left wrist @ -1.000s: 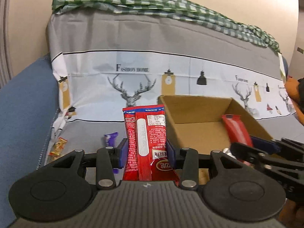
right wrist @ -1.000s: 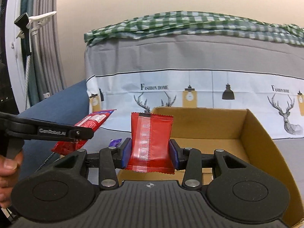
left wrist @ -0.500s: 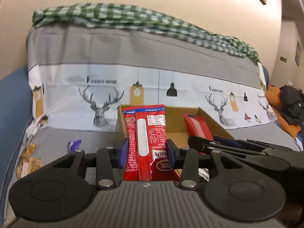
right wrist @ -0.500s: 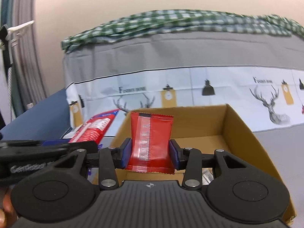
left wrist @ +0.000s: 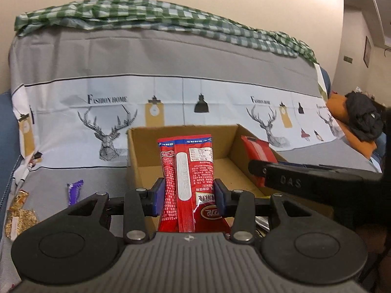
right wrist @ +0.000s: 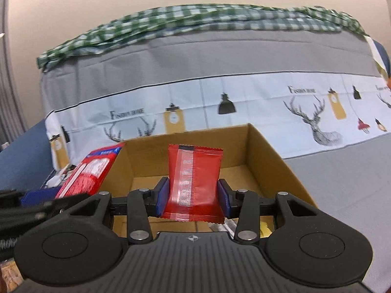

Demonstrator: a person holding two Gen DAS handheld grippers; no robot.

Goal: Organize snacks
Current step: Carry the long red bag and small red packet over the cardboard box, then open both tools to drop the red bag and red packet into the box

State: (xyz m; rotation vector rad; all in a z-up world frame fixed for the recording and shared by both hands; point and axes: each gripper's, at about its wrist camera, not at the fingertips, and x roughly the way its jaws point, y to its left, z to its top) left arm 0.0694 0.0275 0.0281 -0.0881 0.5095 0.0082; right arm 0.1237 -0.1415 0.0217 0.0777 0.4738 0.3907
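With each claw clamped on its snack, the left claw point(left wrist: 187, 193) on a printed red foil sachet point(left wrist: 188, 178) and the right claw point(right wrist: 193, 195) on a plain red crinkle-edged packet point(right wrist: 194, 183), both just ahead over the open brown cardboard box point(right wrist: 276, 171), the crowded claws may collide, dropping snacks outside.

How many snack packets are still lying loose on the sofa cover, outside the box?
2 visible: a purple wrapper left of the cardboard box, and a golden-brown packet further left at the cover's edge. The gripper bodies may hide others.
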